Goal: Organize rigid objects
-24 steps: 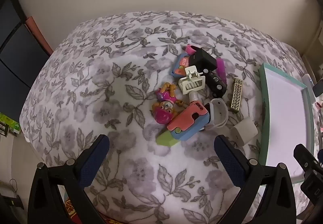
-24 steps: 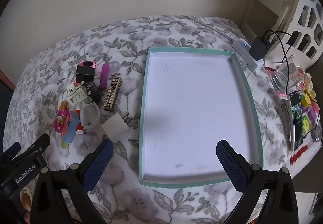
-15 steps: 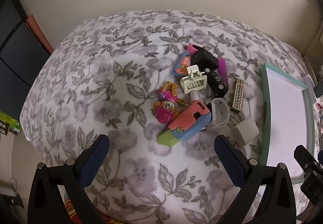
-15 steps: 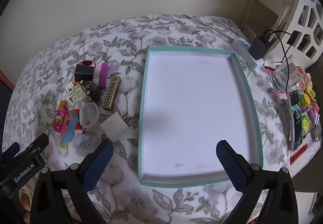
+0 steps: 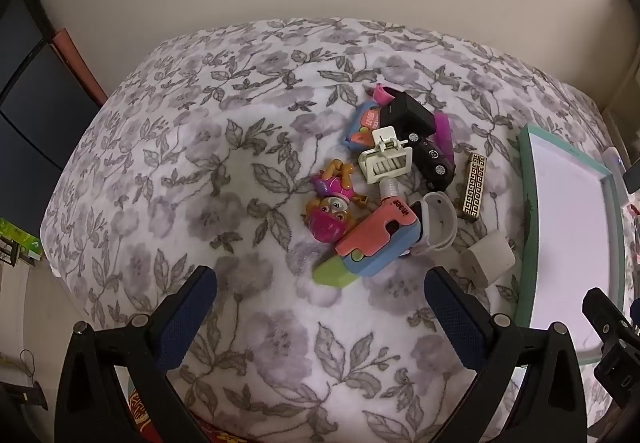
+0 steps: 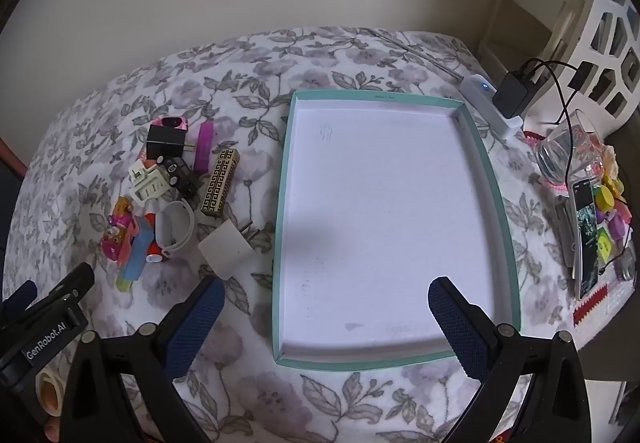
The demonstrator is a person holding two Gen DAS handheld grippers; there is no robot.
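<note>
Two hand-held grippers hover above a bed or table covered in a grey floral cloth point(image 5: 200, 163), and nothing has been picked up yet, so this looks like the very start of the sorting job. The left gripper point(image 5: 320, 295) has its jaws spread wide and empty, and it faces a small heap of rigid odds and ends. The right gripper point(image 6: 322, 307) is also wide open and empty, poised over the near end of a shallow teal-rimmed tray point(image 6: 282, 203) whose white floor holds nothing. The heap lies just to the left of the tray, apart from its rim. Nearest the left gripper is a pink and blue toy point(image 5: 376, 243) with a green tip; its long axis runs diagonally, green end toward the gripper and lower left, far end up and to the right. Touching it are a pink puppy figure point(image 5: 332, 211) and a white curved band point(image 5: 438, 223). A white plug adapter point(image 6: 226, 249) sits closest to the tray, prongs pointing toward the rim. A gold patterned bar point(image 6: 220, 183) lies lengthwise, roughly parallel to the tray's left edge. Farther back are a cream hair clip point(image 5: 386, 161), a black toy car point(image 5: 434, 163) and a black cube charger point(image 5: 408, 115). The likely next move is for the left gripper to descend on one outlying piece, with its jaws set across that piece's narrow side.
</note>
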